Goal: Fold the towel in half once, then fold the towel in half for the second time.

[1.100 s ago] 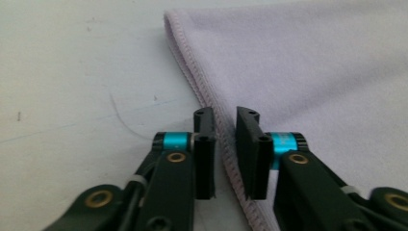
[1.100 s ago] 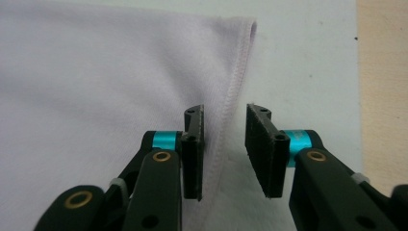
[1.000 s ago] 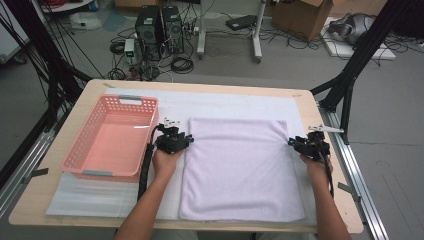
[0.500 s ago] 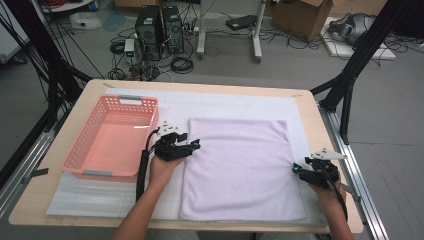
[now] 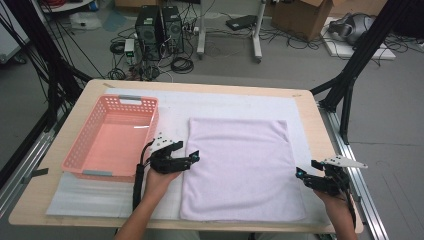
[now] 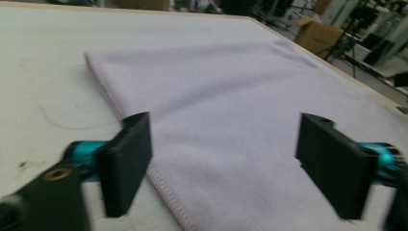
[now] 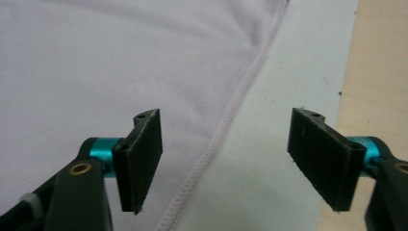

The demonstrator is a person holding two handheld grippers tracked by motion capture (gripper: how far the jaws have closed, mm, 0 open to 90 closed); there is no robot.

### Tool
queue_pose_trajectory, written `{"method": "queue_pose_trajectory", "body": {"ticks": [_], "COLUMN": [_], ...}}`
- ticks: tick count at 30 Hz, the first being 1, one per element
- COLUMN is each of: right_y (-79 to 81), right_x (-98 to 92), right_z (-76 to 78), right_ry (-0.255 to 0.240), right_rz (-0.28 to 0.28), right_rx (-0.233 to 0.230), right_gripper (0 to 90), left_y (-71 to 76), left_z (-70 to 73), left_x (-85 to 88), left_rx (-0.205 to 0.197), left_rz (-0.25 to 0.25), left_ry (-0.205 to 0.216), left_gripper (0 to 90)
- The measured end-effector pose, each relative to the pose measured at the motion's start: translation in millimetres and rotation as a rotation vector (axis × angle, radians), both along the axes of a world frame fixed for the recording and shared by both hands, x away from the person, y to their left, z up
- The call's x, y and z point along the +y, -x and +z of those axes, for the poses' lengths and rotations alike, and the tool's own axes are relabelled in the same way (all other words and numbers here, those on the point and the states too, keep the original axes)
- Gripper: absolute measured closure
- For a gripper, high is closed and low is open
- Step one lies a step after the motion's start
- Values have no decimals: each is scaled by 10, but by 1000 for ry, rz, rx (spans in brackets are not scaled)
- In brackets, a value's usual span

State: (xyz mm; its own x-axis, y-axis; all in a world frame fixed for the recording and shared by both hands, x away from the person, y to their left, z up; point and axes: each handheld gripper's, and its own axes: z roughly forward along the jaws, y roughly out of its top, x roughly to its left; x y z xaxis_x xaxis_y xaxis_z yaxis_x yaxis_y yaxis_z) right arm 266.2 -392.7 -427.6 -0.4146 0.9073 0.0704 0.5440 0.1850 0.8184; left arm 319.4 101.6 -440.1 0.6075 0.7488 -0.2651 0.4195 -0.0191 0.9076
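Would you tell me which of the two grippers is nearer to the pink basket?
The left gripper, at the towel's left edge, sits just beside the pink basket. The right gripper is across the towel, by its right edge.

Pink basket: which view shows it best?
The high view: the whole pink basket sits left of the towel, open side up. The two claw views look at the towel's edges instead.
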Motion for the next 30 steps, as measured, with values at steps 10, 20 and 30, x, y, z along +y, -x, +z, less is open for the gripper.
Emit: {"method": "queue_pose_trajectory", "body": {"ticks": [10,20,30], "right_y": [-23,-39,-58], "right_x": [62,88,85], "right_z": [3,-7,-9], "right_ry": [0,-4,-11], "right_rz": [20,31,29], "right_rx": [-26,-21,-22], "right_gripper": [200,200,200], "left_y": [43,47,18], "left_z": [18,29,30], "left_x": [81,90,116], "left_rx": [-11,-9,6], "left_rz": [-33,-37,-39], "left_ry": [66,44,62], "left_gripper": [207,230,236]}}
